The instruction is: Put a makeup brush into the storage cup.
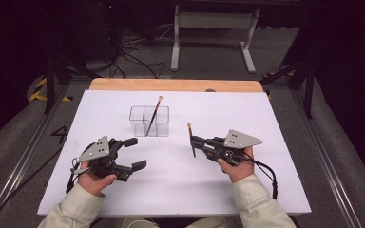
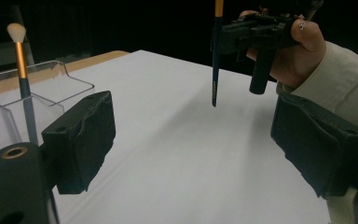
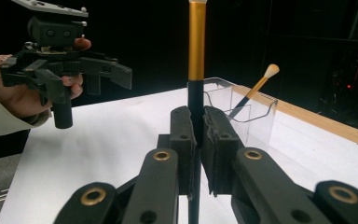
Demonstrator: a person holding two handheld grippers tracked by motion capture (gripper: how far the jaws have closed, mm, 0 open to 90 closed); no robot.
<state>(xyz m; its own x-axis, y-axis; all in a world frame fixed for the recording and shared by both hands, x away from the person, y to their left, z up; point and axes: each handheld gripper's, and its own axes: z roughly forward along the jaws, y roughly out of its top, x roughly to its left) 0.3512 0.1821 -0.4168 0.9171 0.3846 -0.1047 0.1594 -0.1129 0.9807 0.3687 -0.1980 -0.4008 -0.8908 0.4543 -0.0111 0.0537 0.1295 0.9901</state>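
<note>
the work in hand looks like putting makeup brushes into the clear holder [image 1: 149, 121] that stands on the white tabletop [image 1: 171, 190], toward its far middle. one brush [image 1: 153, 115] is already in: it leans in a compartment of the holder, pale bristles up and poking over the rim, so that part seems done.

the second brush [image 1: 191, 138] is in the air, not yet stowed. the right claw [image 1: 193, 141] is clamped tight on its dark handle just below the gold ferrule, as the right gripper view shows [image 3: 196, 65], with the brush upright, bristles up and the handle tip pointing down at the tabletop. it hangs to the right of the holder and a little nearer the person, apart from it.

the left claw [image 1: 135, 153] stands wide apart and has nothing between its pads; it hovers over the tabletop in front of the holder, near it but not touching.

what seems left: carry the held brush over an open compartment, lower the handle in, and let go. whether more brushes wait elsewhere i cannot tell.
</note>
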